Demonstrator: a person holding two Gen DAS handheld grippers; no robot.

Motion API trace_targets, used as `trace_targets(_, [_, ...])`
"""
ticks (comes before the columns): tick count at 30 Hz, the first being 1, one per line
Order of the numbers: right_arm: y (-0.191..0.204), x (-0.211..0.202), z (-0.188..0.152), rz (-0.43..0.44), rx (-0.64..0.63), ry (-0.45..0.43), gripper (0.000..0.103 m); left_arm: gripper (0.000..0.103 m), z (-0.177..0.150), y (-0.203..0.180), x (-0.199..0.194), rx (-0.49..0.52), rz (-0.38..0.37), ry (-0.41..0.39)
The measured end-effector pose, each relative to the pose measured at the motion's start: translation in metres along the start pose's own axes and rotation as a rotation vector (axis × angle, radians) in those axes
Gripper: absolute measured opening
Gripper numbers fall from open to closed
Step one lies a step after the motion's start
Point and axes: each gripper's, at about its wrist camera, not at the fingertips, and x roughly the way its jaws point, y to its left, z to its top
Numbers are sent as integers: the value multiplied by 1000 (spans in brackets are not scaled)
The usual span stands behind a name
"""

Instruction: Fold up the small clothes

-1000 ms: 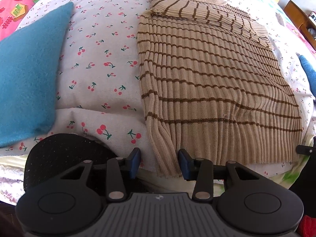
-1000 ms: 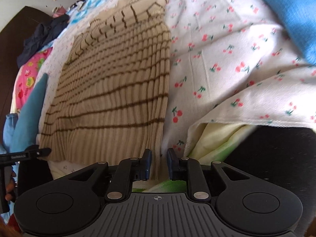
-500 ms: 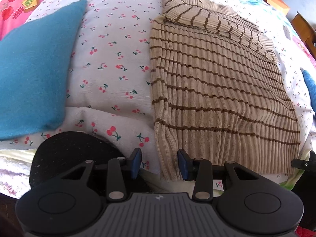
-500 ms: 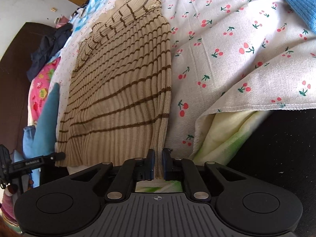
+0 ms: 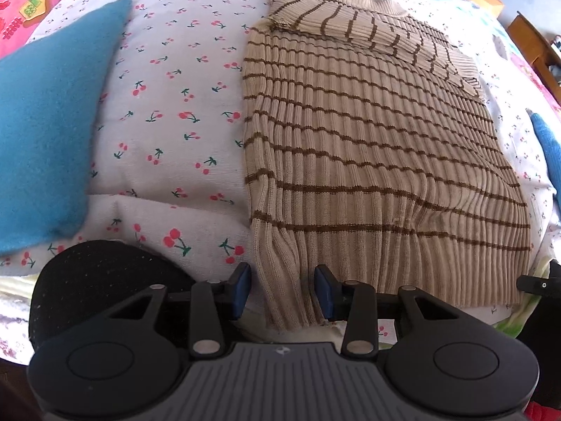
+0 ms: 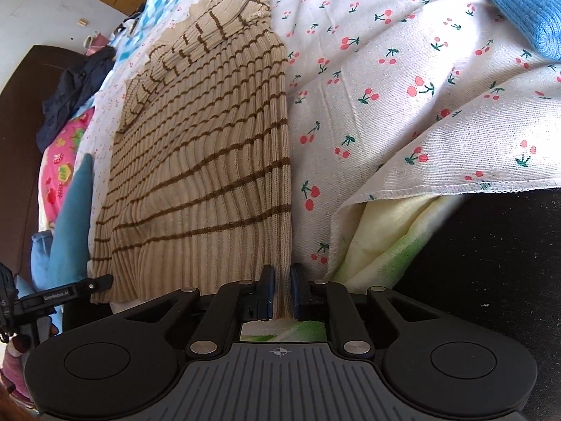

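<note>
left wrist view, left to right: a blue cushion (image 5: 42,133) lay on the cherry-print sheet (image 5: 168,112) of the bed; to its right the beige striped sweater (image 5: 368,147) was spread flat on the sheet, sleeves folded across its far end. the left tongs (image 5: 283,289) stood at the sweater's near left corner, parted, with the ribbed hem between the blue pads (image 5: 242,286); the left pad sat just off the fabric edge and the right pad lay over the cloth, and no squeeze was visible. a second blue item (image 5: 547,147) showed at the far right edge.

right wrist view, left to right: dark clothes (image 6: 73,87), a pink printed cloth (image 6: 63,161) and the blue cushion (image 6: 75,210) lay at the left; the left tool's black arm (image 6: 70,293) reached in near the hem. the sweater (image 6: 210,154) ran up the middle. the right tongs (image 6: 280,293) were nearly closed, their jaws opening slightly, with the sweater's near right corner between the pads and pinched. a pale yellow-green layer (image 6: 382,242) showed beneath the sheet (image 6: 403,80) at the right.
</note>
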Motion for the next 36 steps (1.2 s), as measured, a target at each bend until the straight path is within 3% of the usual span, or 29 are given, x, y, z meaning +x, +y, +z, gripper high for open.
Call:
trace_targets(9, [-4,5,8,27,59,15,13,39,1,7,0,-35,-40,5])
trace_targets(16, [7,12,10,28,25,15,21,39,6,18,-1,-111,-95,30])
trace_targets(24, [-1,22,10,108,71,22,20,39,11,15,9,-119,-78,47])
trace_targets(26, [-2,23,9,150,84,29,11,35,9,14,6,-115,-76,38])
trace_targets(27, [-3,23,8,175,97,27,9,28,8,14,4,-116,-79,33])
trace_targets(28, [-4,21,6,201,112,15,8,19,6,14,3,-119,-85,29])
trace_targets(30, [-3,15,2,261,134,-28,7,14,4,15,-1,-135,-114,12])
trace_targets(33, [1,-3,-7,352,168,-120,7,12,-1,9,-14,-169,-181,-30])
trace_targets(36, [11,-23,-9,448,185,-212,7,12,-1,5,-32,-235,-302,-100])
